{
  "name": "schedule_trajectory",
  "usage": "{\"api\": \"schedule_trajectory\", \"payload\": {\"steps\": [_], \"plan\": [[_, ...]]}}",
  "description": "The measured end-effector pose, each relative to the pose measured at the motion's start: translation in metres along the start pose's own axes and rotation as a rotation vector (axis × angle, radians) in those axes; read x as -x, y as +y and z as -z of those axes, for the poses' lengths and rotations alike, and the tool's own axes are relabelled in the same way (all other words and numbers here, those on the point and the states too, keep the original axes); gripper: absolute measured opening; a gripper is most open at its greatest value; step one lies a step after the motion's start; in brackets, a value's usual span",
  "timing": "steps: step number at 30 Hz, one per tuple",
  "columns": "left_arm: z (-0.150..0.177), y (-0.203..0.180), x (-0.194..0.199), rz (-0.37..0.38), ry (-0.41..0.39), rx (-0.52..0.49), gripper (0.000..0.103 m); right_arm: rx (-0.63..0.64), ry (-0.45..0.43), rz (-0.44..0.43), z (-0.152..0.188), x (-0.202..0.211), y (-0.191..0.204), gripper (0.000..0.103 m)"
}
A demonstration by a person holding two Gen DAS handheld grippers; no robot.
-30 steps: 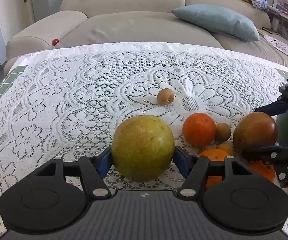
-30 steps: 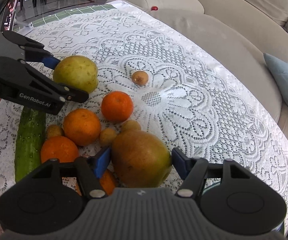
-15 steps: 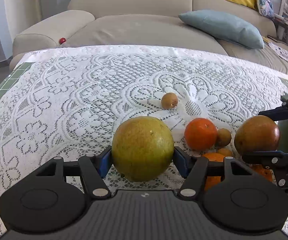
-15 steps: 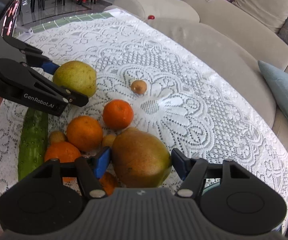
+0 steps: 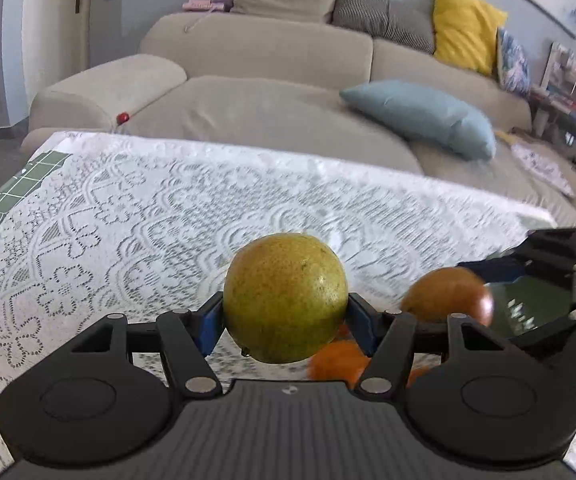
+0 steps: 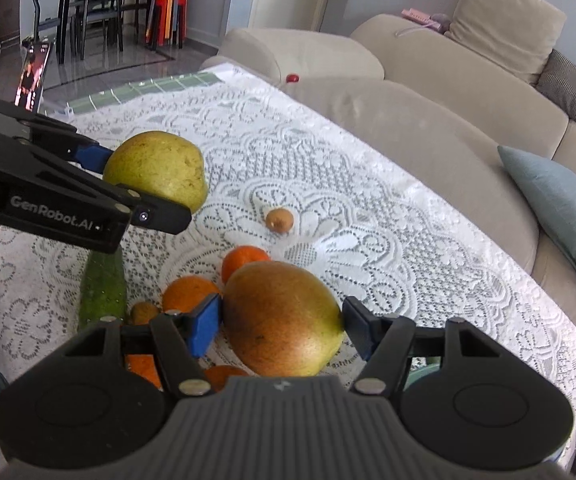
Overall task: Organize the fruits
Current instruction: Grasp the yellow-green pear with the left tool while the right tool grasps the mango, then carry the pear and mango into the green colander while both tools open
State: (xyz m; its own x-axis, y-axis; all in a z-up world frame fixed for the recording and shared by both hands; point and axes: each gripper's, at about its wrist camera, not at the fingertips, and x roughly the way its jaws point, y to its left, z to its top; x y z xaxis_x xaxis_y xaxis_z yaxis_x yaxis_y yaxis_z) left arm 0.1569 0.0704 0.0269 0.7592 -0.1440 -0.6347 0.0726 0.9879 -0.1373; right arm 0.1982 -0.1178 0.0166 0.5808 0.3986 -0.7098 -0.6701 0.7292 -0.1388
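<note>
My left gripper (image 5: 286,322) is shut on a large yellow-green fruit (image 5: 286,298), lifted above the lace tablecloth (image 5: 168,216). The same fruit (image 6: 158,168) shows at the left of the right wrist view, between the left gripper's fingers (image 6: 88,152). My right gripper (image 6: 282,330) is shut on a red-green mango (image 6: 282,318), also off the cloth. That mango (image 5: 447,296) appears blurred at the right of the left wrist view. Below it lie several oranges (image 6: 244,260), a small brown fruit (image 6: 280,219) and a cucumber (image 6: 102,288).
A beige sofa (image 5: 272,92) with a light blue cushion (image 5: 419,116) runs along the table's far edge. A small red ball (image 5: 123,117) sits on the sofa. Dining chairs (image 6: 88,4) stand far back on the left. Green tiles (image 5: 16,196) show at the cloth's left corner.
Both grippers have risen with their fruits, which left the cloth. The views tilted up, so more sofa shows and the oranges dropped lower in the frames.
</note>
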Motion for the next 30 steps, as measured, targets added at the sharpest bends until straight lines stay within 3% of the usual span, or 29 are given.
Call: {"api": "schedule_trajectory", "payload": {"steps": [13,21,30], "plan": [[-0.010,-0.061,0.028,0.117,-0.077,-0.023,0.073,-0.048,-0.078,0.094,0.025,0.063,-0.019,0.063],[-0.011,-0.113,0.021,0.186,-0.043,-0.099,0.073,-0.099,-0.027,0.154,0.056,0.077,-0.052,0.063],[-0.022,-0.159,-0.003,0.228,0.074,-0.177,0.073,-0.115,0.073,0.158,0.085,0.067,-0.074,0.063]]}}
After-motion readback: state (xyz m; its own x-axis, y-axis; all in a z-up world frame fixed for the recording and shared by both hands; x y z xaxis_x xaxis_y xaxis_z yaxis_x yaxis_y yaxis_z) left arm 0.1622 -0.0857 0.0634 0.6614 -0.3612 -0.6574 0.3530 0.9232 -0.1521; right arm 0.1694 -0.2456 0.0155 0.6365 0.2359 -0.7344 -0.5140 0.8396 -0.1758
